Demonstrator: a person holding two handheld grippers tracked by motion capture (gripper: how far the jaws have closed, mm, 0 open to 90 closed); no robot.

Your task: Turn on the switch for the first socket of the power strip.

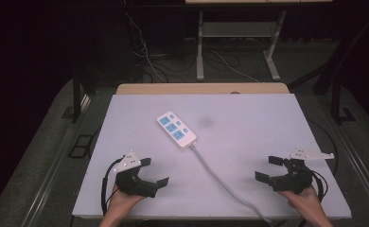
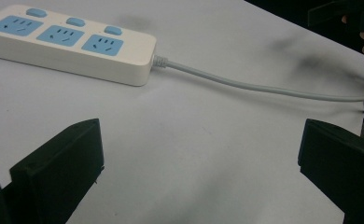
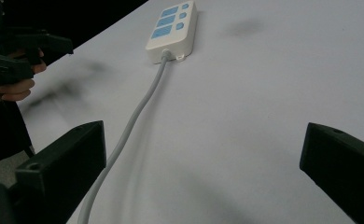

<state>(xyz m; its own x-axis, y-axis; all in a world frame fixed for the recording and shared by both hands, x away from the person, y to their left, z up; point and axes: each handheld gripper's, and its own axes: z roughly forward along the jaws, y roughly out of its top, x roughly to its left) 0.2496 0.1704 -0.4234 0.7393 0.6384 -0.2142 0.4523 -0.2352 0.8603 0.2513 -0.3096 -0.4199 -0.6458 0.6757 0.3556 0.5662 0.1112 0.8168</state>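
Note:
A white power strip [image 1: 176, 129] with three blue sockets lies on the white table [image 1: 249, 123], left of centre; it also shows in the left gripper view [image 2: 73, 44] and the right gripper view [image 3: 171, 31]. Its grey cable [image 1: 220, 182] runs from the strip's near end to the front table edge. My left gripper [image 1: 153, 171] is open near the front left, empty, its jaws wide apart [image 2: 199, 163]. My right gripper [image 1: 269, 168] is open near the front right, also empty [image 3: 201, 163]. The cable [image 3: 124, 140] passes close to its left jaw.
A wooden strip [image 1: 201, 88] borders the table's far edge. Beyond it stand a desk frame [image 1: 237, 42] and loose cables [image 1: 149, 56] on the floor. Faint dark smudges mark the table top [image 1: 205, 122].

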